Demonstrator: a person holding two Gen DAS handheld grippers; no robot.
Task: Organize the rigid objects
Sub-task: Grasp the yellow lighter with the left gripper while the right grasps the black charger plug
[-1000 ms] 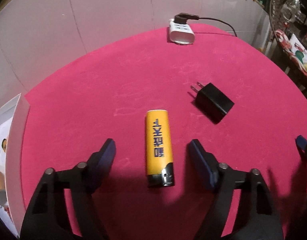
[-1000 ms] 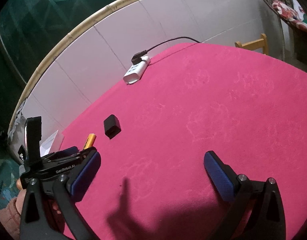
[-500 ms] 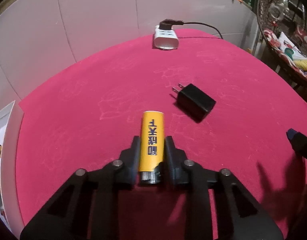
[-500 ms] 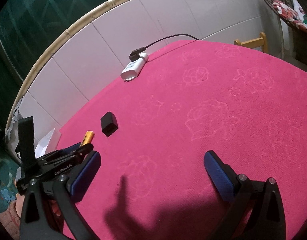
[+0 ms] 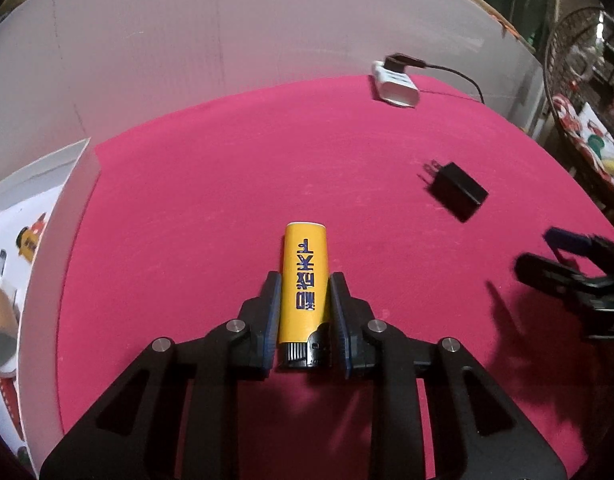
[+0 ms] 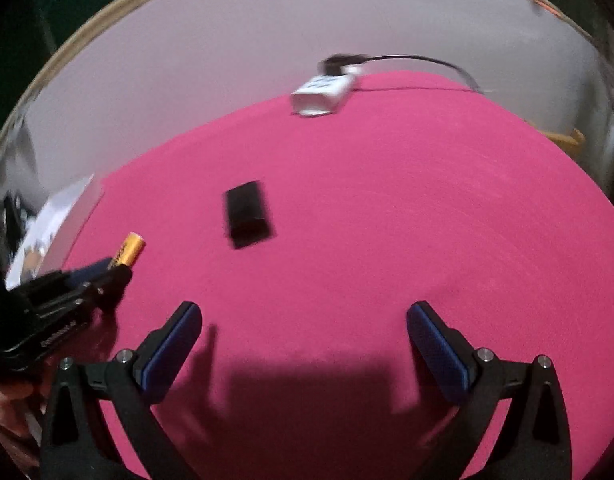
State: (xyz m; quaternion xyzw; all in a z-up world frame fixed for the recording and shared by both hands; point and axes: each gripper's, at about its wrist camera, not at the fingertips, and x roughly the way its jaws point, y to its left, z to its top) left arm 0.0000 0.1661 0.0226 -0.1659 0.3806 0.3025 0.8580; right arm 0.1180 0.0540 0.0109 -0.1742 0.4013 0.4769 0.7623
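Since half a second ago, the left gripper point(image 5: 303, 280) has swung toward the left side of the table, carrying the yellow lighter point(image 5: 304, 280) with it; the black charger point(image 5: 457, 195) and the white power strip point(image 5: 396, 85) now sit farther to the right of its jaws than before. Its jaws are clamped on the lighter's lower half, one blue pad point(image 5: 271, 320) against each long side, with the black cap end back between the jaw roots and the rounded yellow end sticking out ahead of the tips. Left of the jaws stands the wall of a white box point(image 5: 55, 248), with small items inside that are too blurred to name

Over on the other side, the right gripper point(image 6: 303, 316) hangs above the pink tablecloth point(image 6: 407, 220) with its jaws wide apart and nothing between them. Ahead of its left jaw lies the charger, flat on the cloth, and farther ahead, at the far edge of the table, the power strip with a black cable point(image 6: 411, 58) plugged into it. Beyond that same left jaw, the lighter shows in the other gripper's grasp
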